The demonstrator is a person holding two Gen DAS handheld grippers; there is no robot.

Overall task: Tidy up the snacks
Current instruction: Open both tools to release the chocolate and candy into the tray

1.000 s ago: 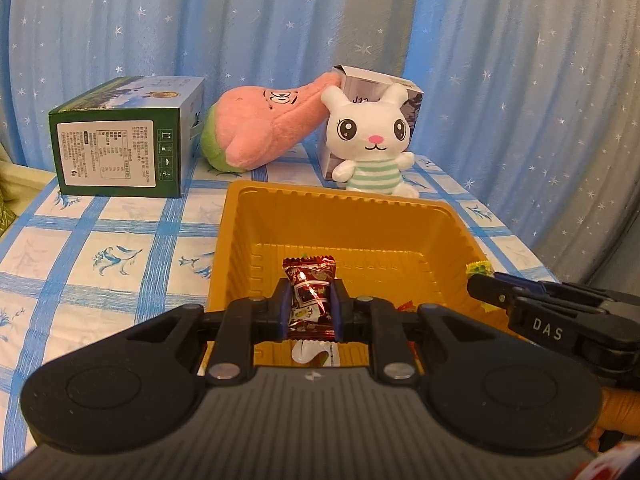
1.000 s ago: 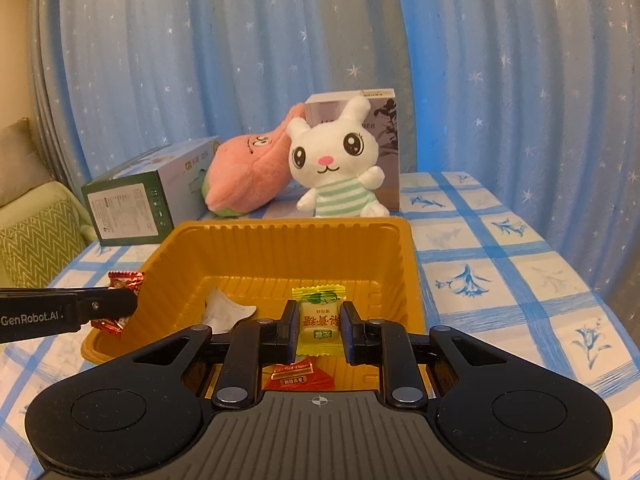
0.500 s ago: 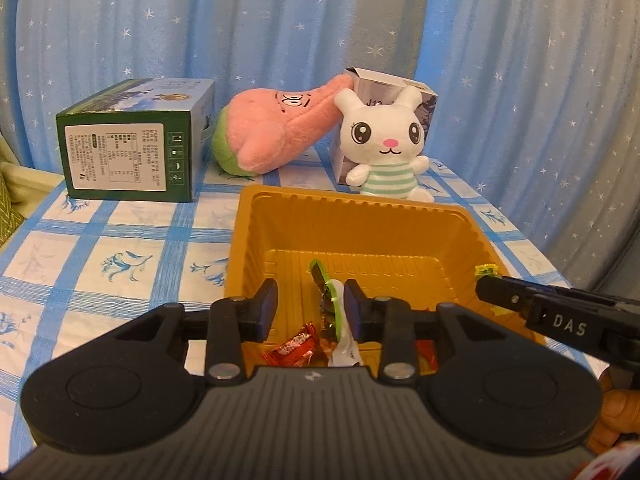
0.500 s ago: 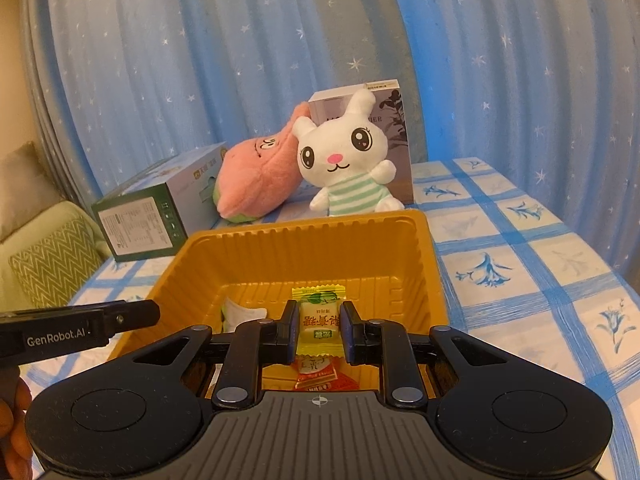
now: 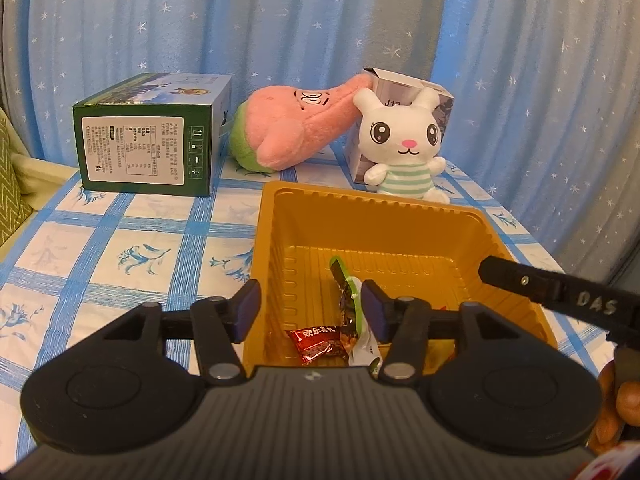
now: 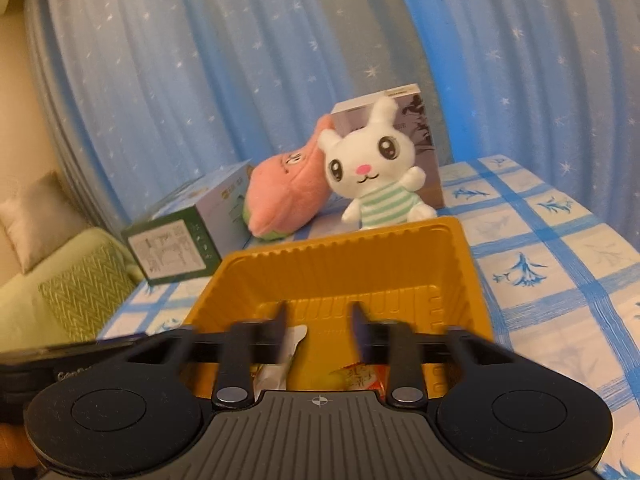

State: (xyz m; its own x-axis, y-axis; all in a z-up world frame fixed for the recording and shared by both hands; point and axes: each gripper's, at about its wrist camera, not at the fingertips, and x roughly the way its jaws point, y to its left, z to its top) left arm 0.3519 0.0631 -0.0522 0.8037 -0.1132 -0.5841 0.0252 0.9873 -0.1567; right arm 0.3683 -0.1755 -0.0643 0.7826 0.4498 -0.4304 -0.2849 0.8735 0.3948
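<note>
Mustard-yellow tray [image 5: 276, 220] at six o'clock on blue-and-white checked tablecloth [image 5: 100, 248]; red candy wrapper [image 5: 320, 340] inside; green box [image 5: 148, 148], pink plush [image 5: 296, 128], white rabbit [image 5: 404, 140] before star-speckled blue curtain [image 5: 280, 20].

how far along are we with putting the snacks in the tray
Several wrapped snacks, including a red candy, already lie in the yellow tray. Nothing is in hand: the left claw and right claw are both open above it. No loose snacks show on the tablecloth, so little appears left.
</note>
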